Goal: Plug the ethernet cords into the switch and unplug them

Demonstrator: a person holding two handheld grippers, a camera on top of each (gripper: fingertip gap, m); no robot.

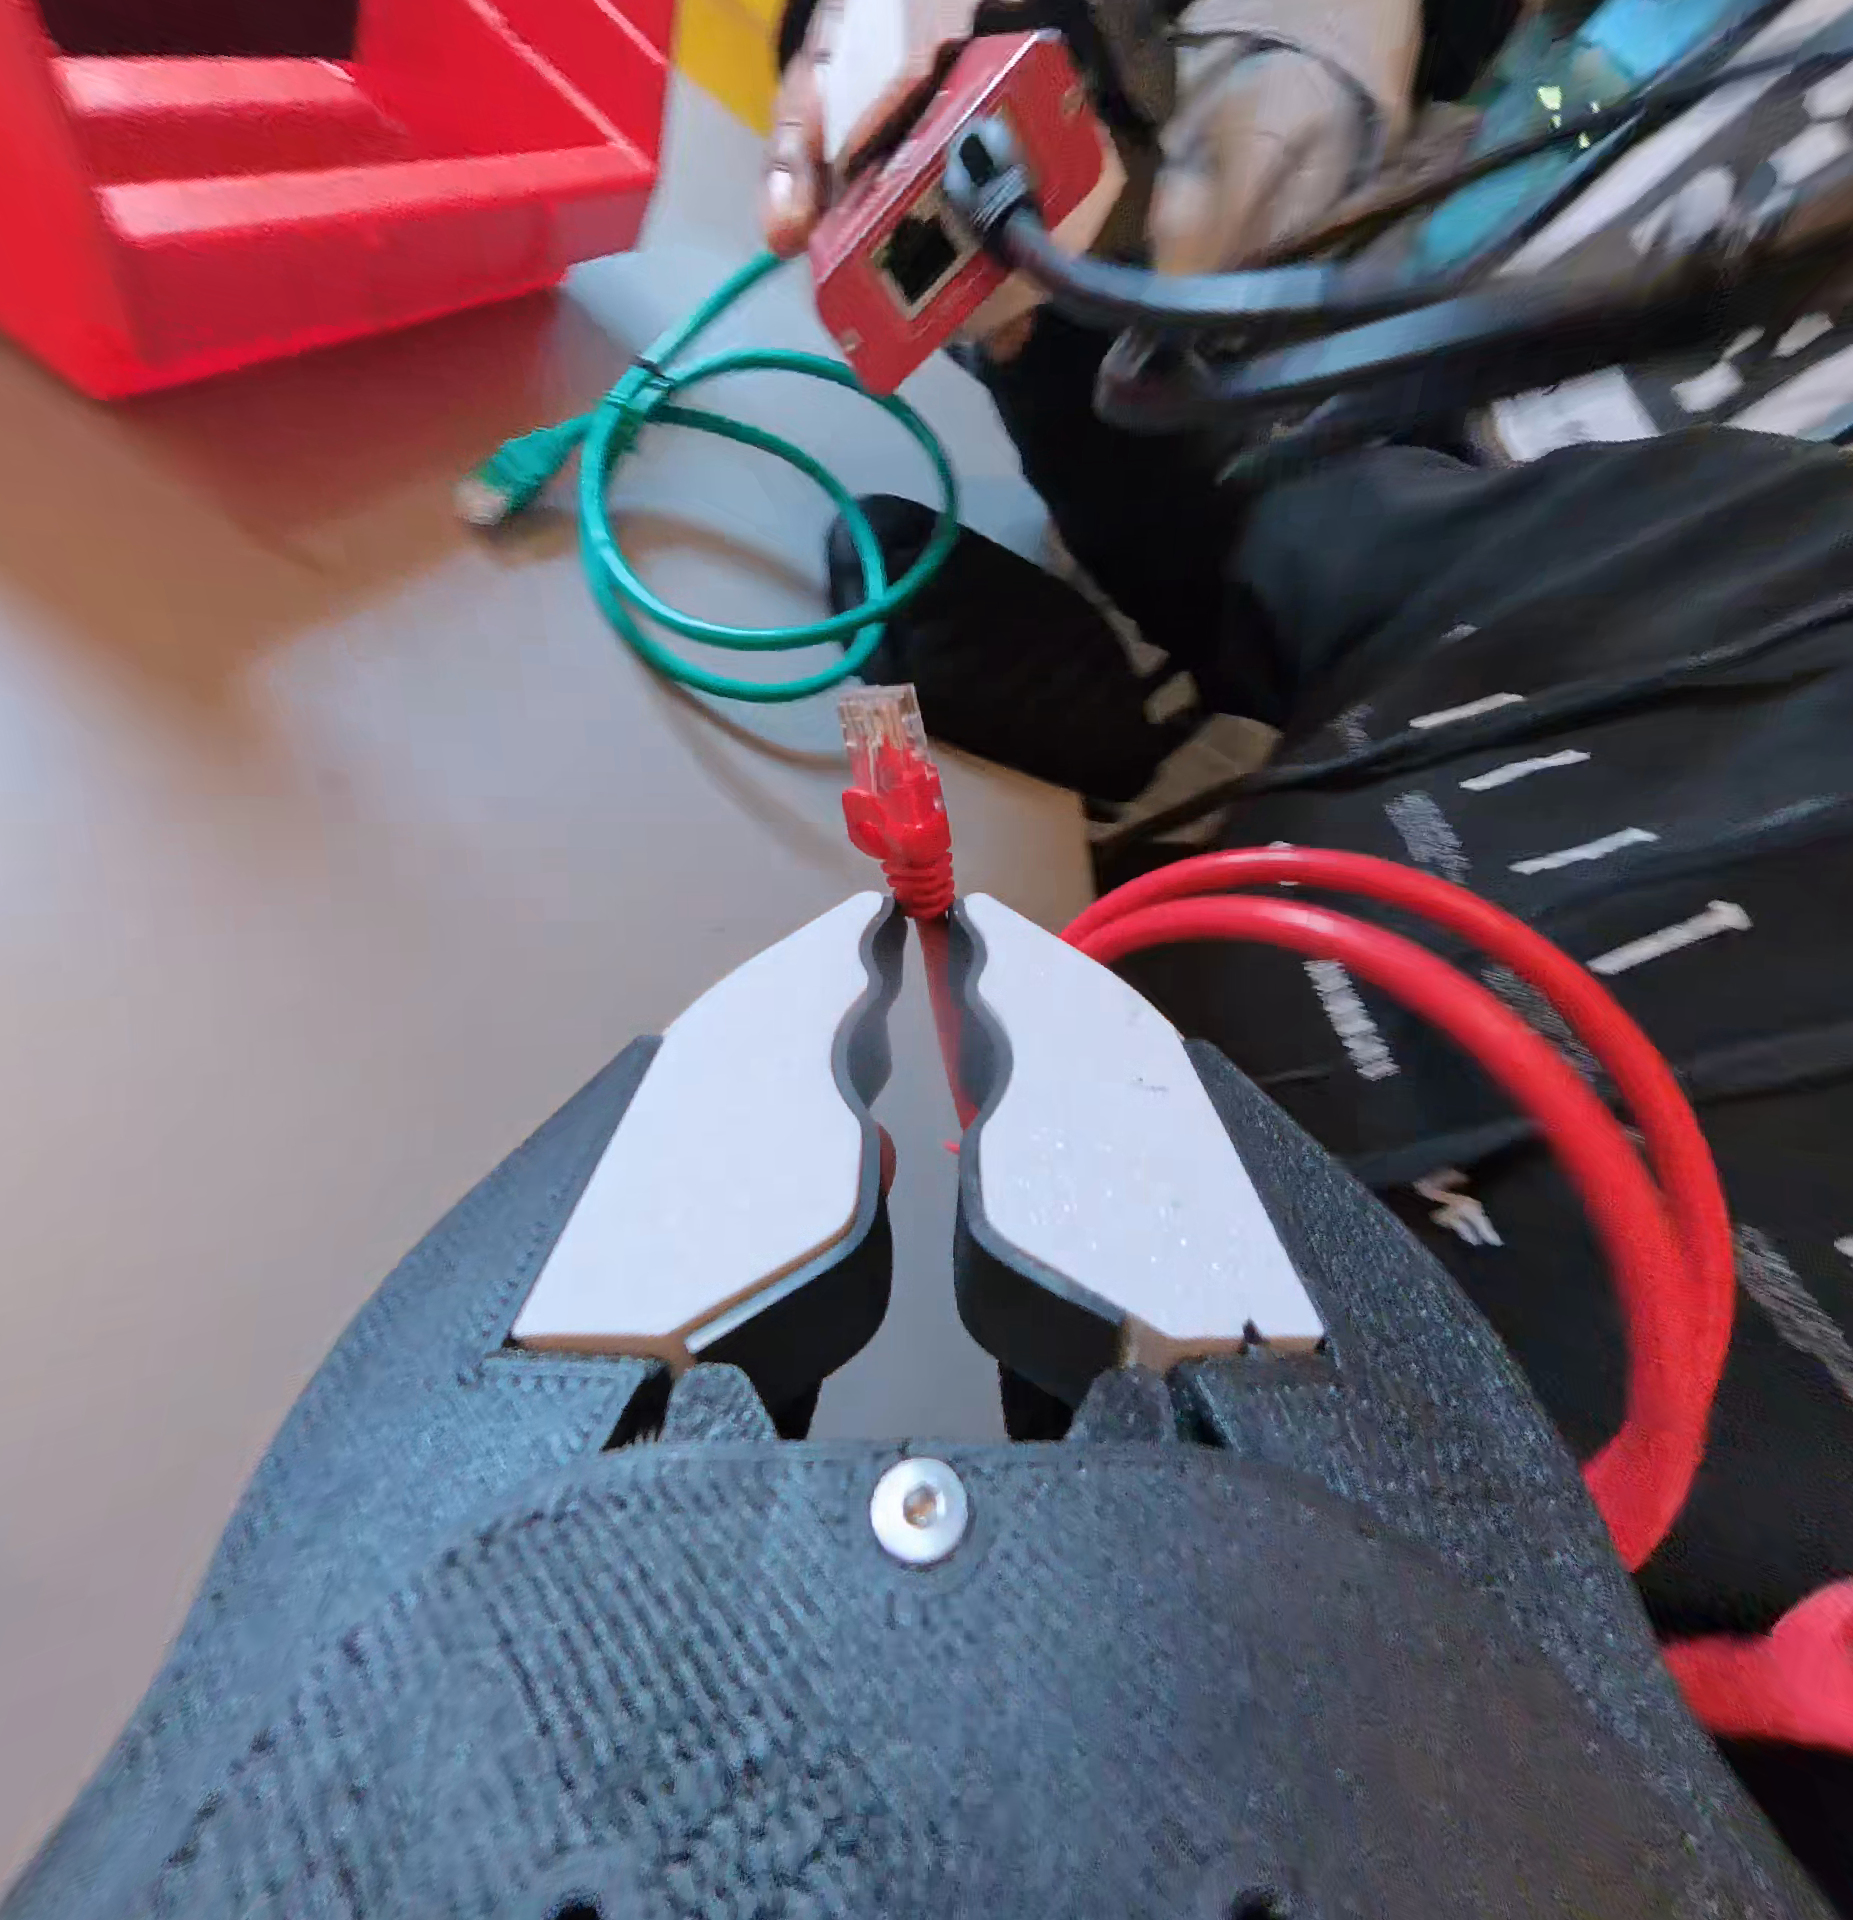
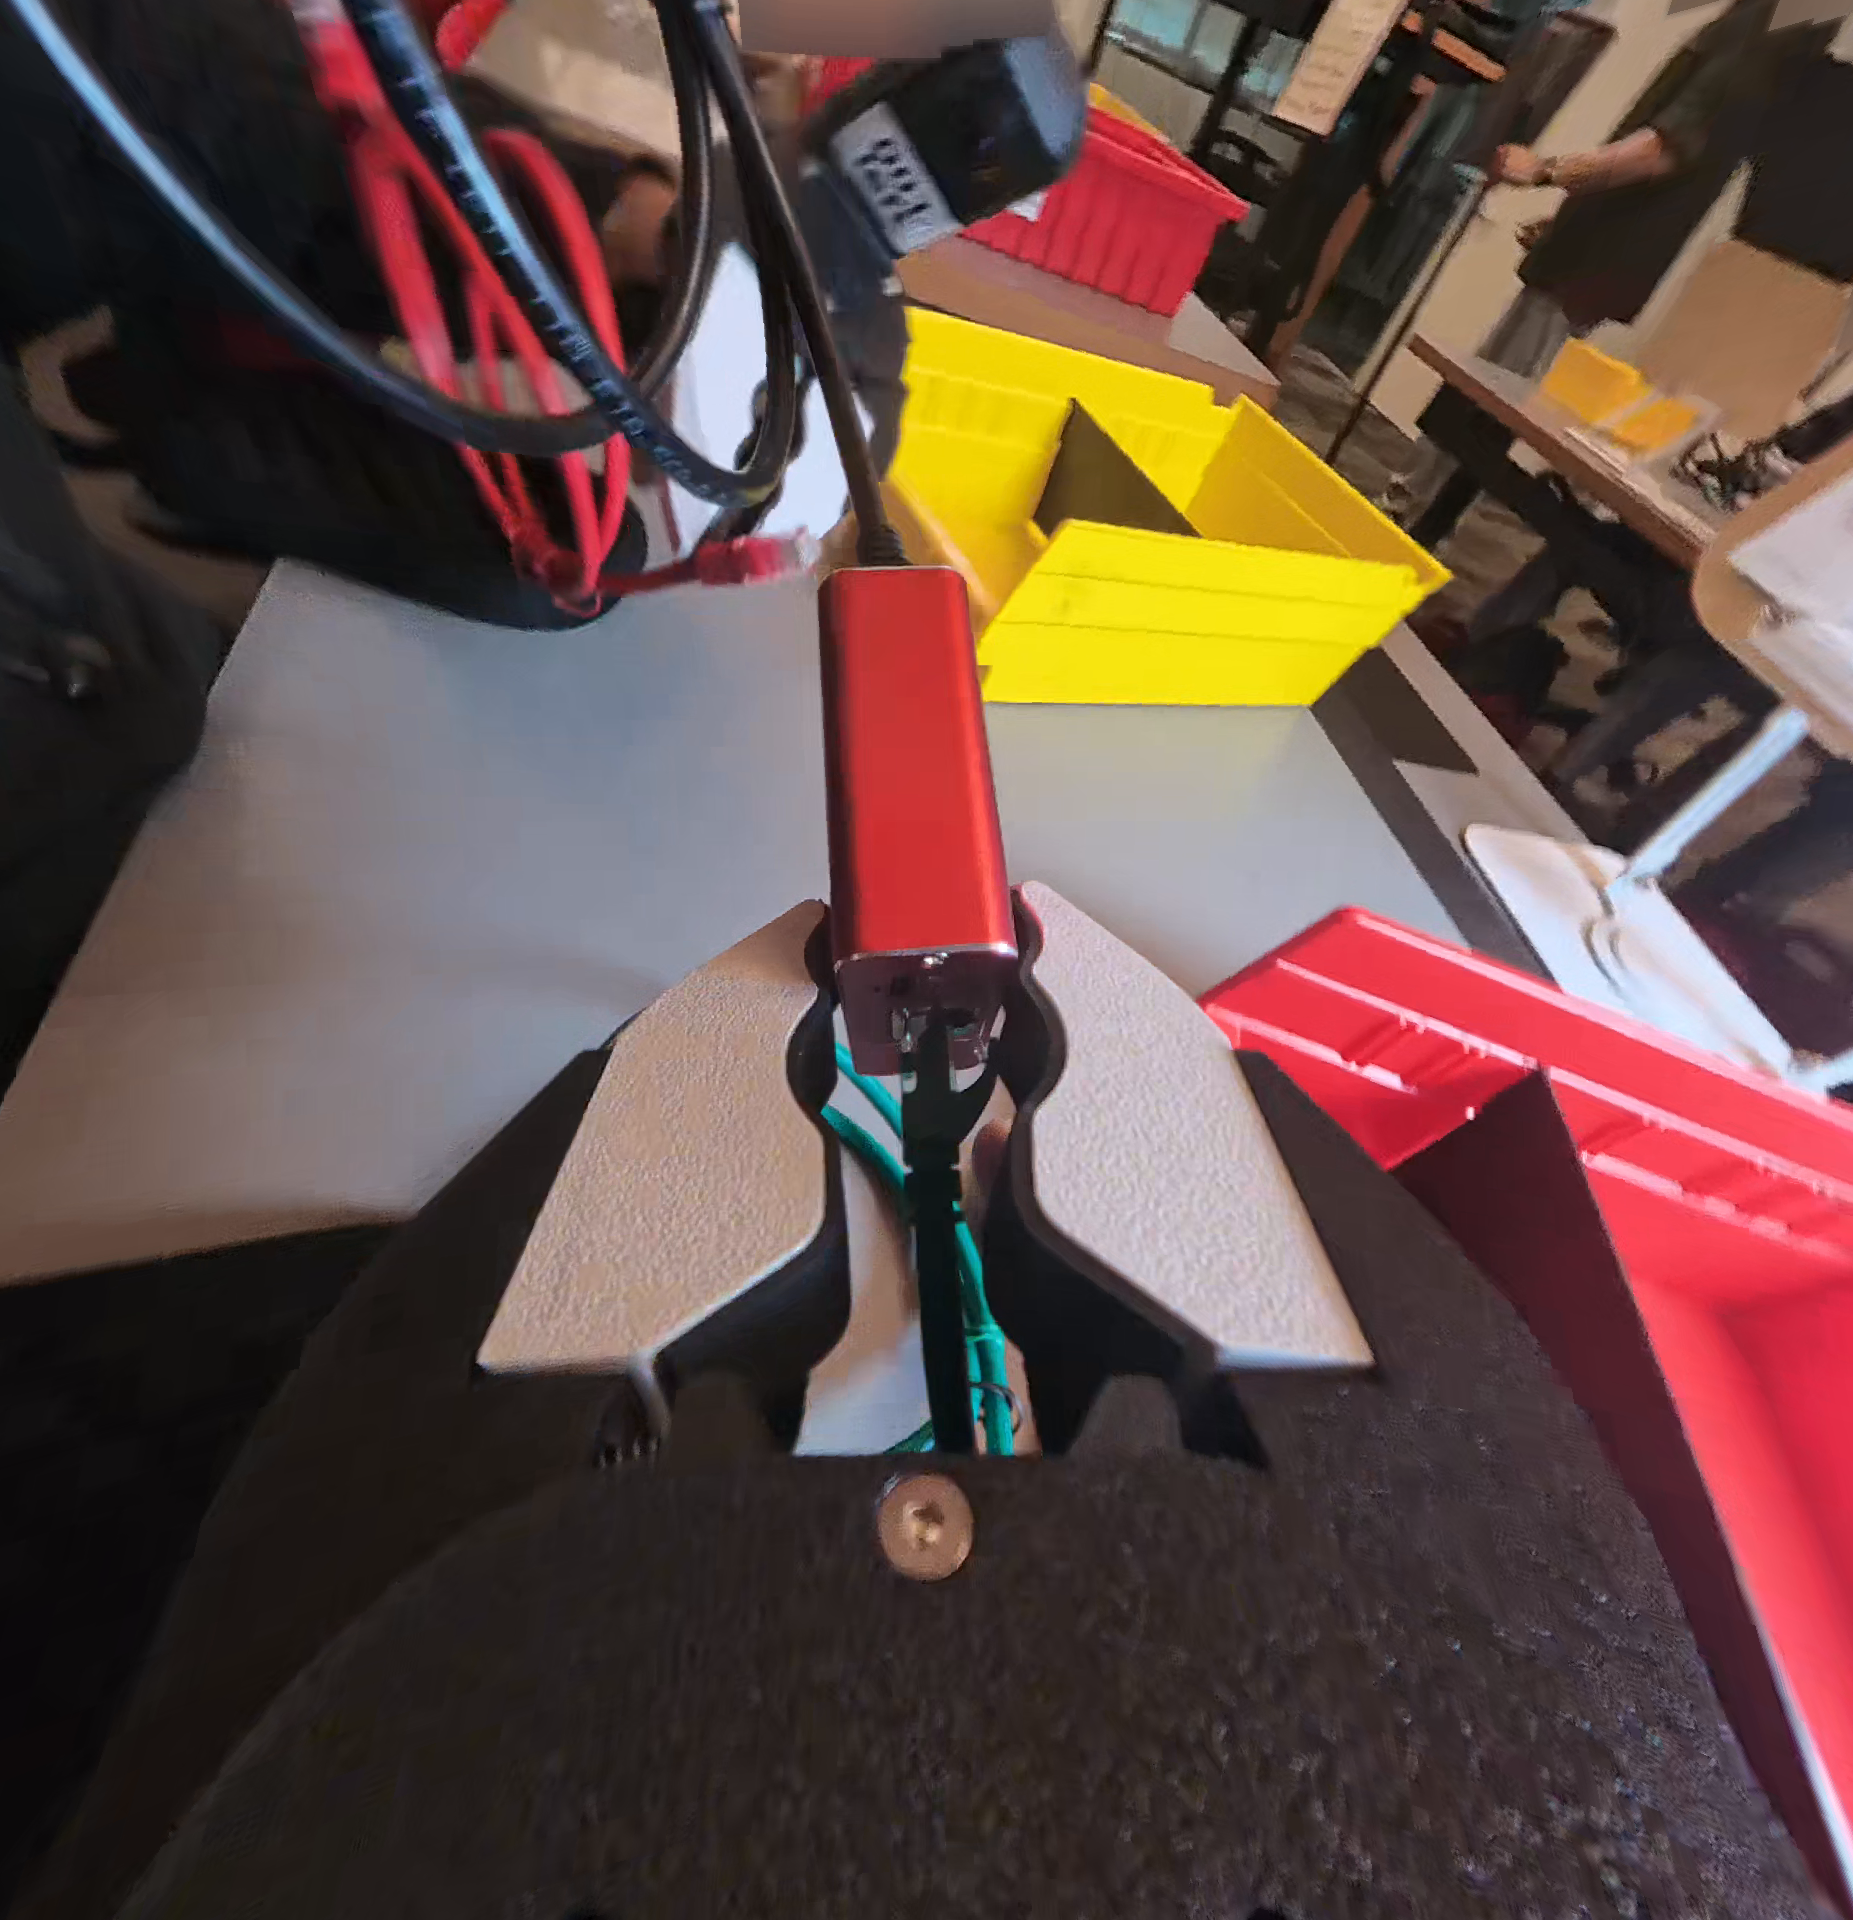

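Note:
My left gripper is shut on a red ethernet cord, just behind its boot. The clear plug sticks out ahead of the fingertips and points toward the red switch, which is held in the air, blurred. The switch shows an empty port beside a plugged black cable. My right gripper is shut on the red switch. A black cord enters its near end and another black cable its far end. The red plug hangs near the far end.
A looped green ethernet cable lies on the grey table; it also shows below my right gripper. A red bin stands at the back left. In the right wrist view there are a yellow bin, a red bin and a black power brick. People stand in the background. Tip to tip, the grippers are about 15 cm apart.

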